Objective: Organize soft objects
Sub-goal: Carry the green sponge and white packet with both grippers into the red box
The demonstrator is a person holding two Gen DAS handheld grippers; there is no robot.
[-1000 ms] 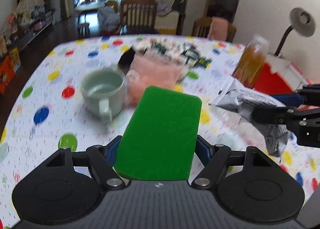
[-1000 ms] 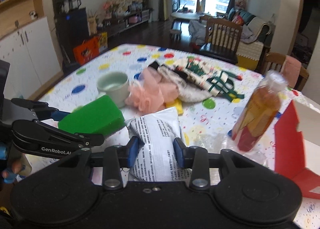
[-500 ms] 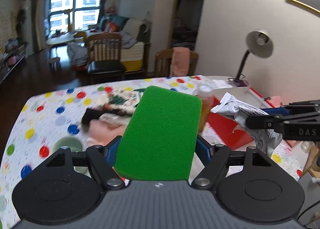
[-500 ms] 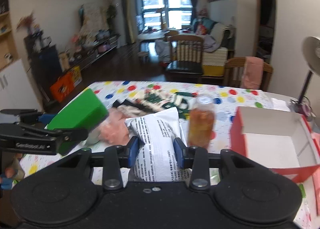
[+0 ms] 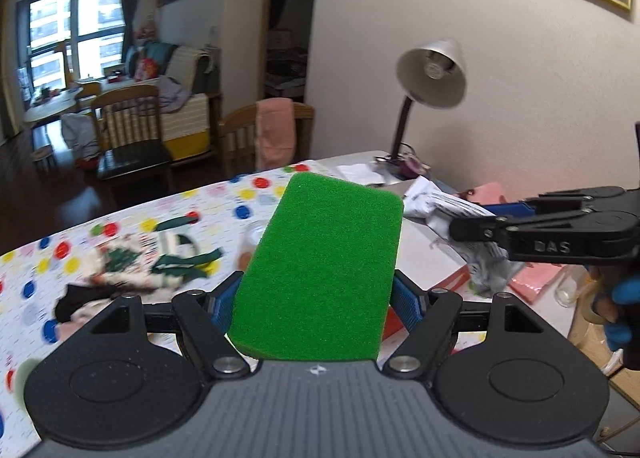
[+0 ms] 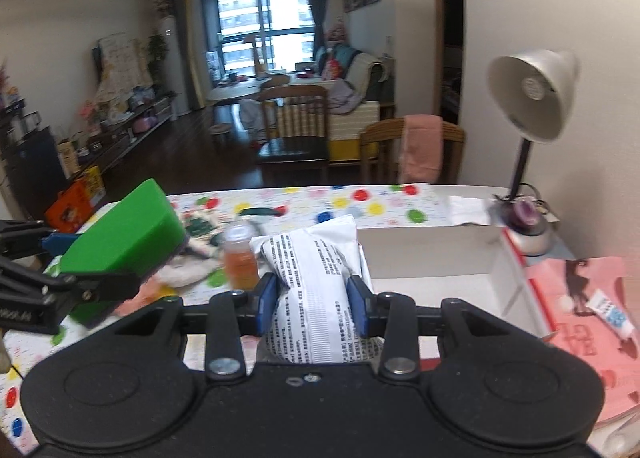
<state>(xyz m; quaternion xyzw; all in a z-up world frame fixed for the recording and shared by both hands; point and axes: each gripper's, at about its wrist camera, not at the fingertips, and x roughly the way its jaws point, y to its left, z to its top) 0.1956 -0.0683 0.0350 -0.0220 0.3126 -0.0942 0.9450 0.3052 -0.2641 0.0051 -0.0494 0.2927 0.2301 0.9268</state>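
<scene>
A spotted table [image 6: 340, 200] is seen, with an open red and white box [image 6: 432, 258] at its right edge. The green sponge [image 5: 320, 278] is pinched by the left gripper [image 5: 316, 298], held up over the table. The soft white packet [image 6: 316, 290] is squeezed in the right gripper [image 6: 312, 306], just before the box. Both should be carried over the box walls, lowered inside, and only then let go.

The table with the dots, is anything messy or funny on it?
Yes. A heap of clothes lies jumbled on the dotted table, not folded. Otherwise the left tool grips a green sponge and the right tool grips a white packet, both held properly.
</scene>
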